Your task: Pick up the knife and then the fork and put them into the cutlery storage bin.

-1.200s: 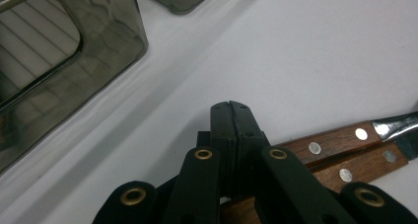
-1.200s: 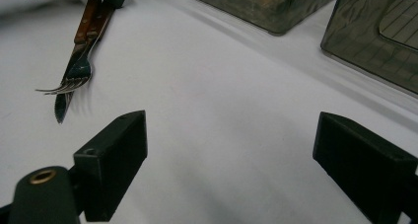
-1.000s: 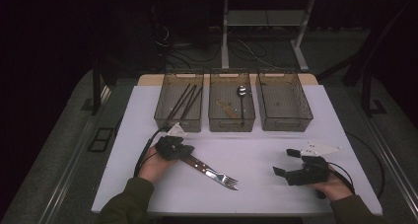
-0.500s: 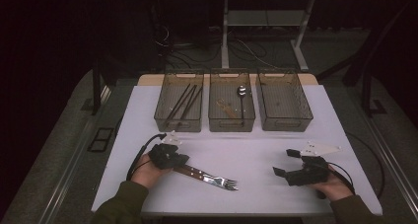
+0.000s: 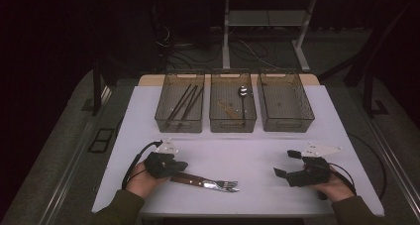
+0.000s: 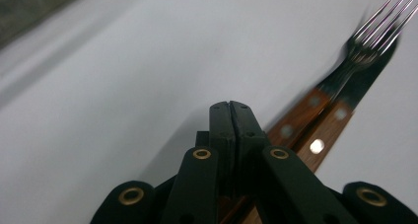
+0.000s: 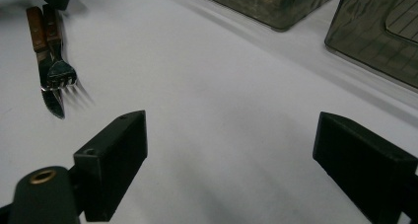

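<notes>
A fork [image 5: 227,186] and a knife [image 5: 195,180], both with wooden handles, lie together on the white table [image 5: 247,155] near its front edge. My left gripper [image 5: 182,165] sits at their handle end, its jaws pressed together. In the left gripper view the shut left gripper [image 6: 230,108] shows nothing between its pads. The fork [image 6: 367,39] and the knife's handle [image 6: 328,135] run out from under its right side. My right gripper [image 5: 284,163] rests at the front right with jaws wide apart. The right gripper [image 7: 231,150] has bare table between its pads, with the fork [image 7: 60,73] and knife [image 7: 52,103] far off.
Three clear bins stand in a row at the back: the left bin [image 5: 178,127] holds dark sticks, the middle bin [image 5: 233,127] holds a spoon [image 5: 242,92] and a wooden utensil, and the right bin [image 5: 289,126] has nothing in it. A cable trails from each gripper.
My left hand has moved toward the front-left edge. The handle end of the fork and knife swung with it, so they lie more level across the table. The right gripper stayed still.
</notes>
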`<action>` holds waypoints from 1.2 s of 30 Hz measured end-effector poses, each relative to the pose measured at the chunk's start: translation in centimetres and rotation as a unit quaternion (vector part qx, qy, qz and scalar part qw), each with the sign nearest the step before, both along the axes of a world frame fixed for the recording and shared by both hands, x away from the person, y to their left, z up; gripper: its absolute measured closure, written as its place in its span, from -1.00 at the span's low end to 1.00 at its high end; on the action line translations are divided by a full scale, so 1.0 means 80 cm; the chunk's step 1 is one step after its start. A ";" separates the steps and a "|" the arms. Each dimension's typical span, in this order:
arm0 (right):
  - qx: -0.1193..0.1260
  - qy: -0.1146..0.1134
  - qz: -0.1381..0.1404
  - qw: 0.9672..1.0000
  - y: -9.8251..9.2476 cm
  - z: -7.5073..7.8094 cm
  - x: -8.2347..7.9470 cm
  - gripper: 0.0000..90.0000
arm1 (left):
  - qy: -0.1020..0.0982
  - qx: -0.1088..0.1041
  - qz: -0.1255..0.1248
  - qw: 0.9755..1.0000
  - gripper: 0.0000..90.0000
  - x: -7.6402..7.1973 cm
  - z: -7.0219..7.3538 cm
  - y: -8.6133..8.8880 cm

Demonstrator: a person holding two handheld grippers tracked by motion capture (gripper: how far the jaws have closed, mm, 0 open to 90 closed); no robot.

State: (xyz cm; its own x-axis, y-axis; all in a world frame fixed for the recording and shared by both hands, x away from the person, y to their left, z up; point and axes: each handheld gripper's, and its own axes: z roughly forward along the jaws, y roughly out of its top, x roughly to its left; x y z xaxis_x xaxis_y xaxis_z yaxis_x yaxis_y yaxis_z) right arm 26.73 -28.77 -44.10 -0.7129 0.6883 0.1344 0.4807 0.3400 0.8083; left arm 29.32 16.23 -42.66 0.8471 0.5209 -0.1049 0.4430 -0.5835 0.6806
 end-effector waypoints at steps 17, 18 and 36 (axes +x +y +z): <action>0.000 0.000 0.001 1.000 0.000 0.000 0.000 -0.71 | 0.008 0.007 -0.155 0.988 0.99 -0.050 -0.014 -0.108; 0.000 0.001 0.001 1.000 0.000 0.000 0.000 -0.71 | 0.008 0.014 -0.160 0.987 0.99 -0.051 -0.017 -0.112; -0.001 0.004 0.003 1.000 0.001 -0.001 0.000 -0.71 | -0.036 0.039 -0.149 0.987 0.99 -0.030 -0.020 -0.129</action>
State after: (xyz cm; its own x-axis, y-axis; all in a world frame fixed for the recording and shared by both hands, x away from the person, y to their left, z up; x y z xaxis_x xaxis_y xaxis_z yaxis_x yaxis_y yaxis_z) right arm 26.75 -28.70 -44.16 -0.7155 0.6848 0.1385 0.4846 0.3436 0.8044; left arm 26.88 5.89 -44.26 0.9676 0.2525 -0.0087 0.1971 -0.7329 0.6511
